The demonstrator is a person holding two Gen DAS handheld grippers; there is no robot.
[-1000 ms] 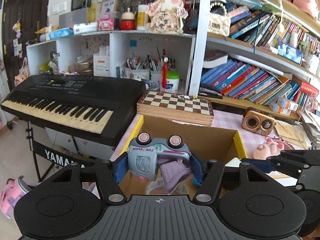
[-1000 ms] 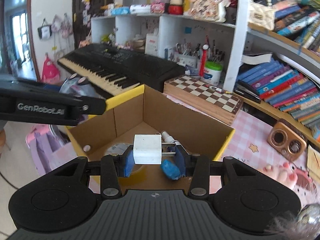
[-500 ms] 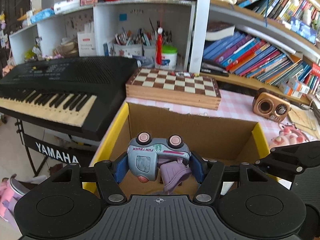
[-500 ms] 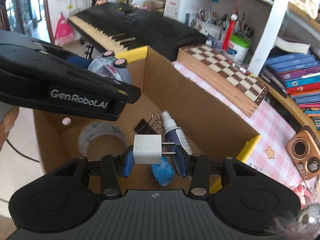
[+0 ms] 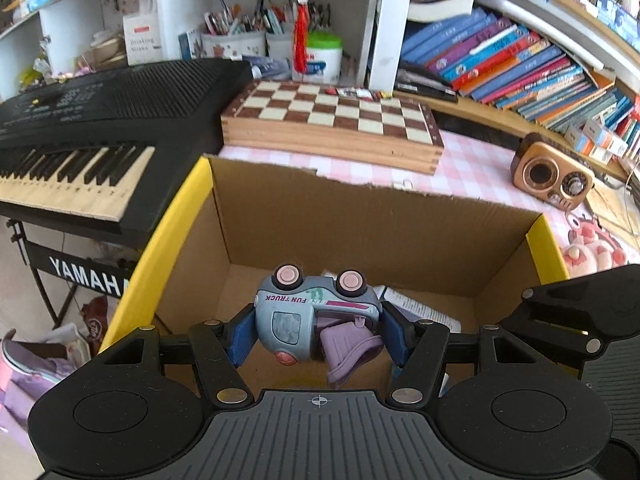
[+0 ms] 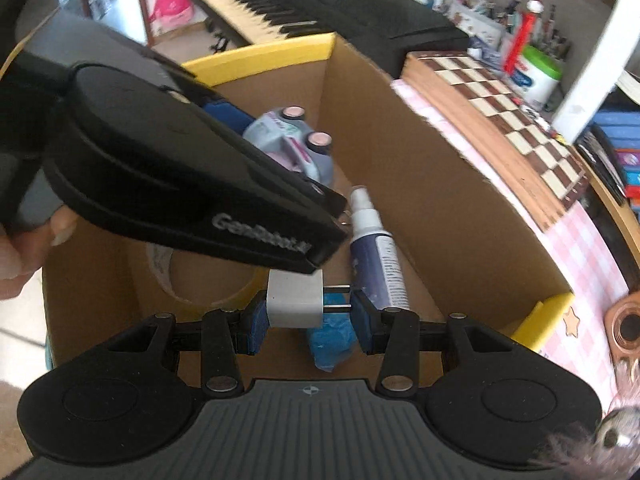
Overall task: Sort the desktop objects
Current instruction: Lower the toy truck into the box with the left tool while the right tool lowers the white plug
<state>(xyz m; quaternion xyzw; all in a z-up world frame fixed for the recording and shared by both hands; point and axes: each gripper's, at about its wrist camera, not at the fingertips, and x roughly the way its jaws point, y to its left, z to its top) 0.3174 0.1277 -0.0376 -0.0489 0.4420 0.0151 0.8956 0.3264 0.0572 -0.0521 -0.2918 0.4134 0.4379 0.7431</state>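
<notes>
My left gripper (image 5: 318, 334) is shut on a blue-grey toy truck (image 5: 304, 312), held upside down with its pink wheels up, inside the open cardboard box (image 5: 360, 216). My right gripper (image 6: 308, 318) is shut on a white plug adapter (image 6: 294, 302), its blue pads pressing the block on the left and the prongs on the right, also over the box. In the right wrist view the left gripper's black body crosses the left half of the picture, the toy truck (image 6: 292, 140) showing beyond it. On the box floor lie a spray bottle (image 6: 378, 252), a tape roll (image 6: 160, 264) and a blue crumpled thing (image 6: 332, 340).
The yellow-edged box stands on a pink checked cloth (image 5: 472, 168). Behind it lies a wooden chessboard (image 5: 332, 120), to the left a black keyboard (image 5: 100, 120), to the right a small brown radio (image 5: 554, 172) and a pink plush (image 5: 592, 244). Shelves of books (image 5: 512, 60) rise behind.
Both grippers have come forward and down over the box and tilted to look into it. Each keeps its hold, the left on the truck, the right on the adapter.
</notes>
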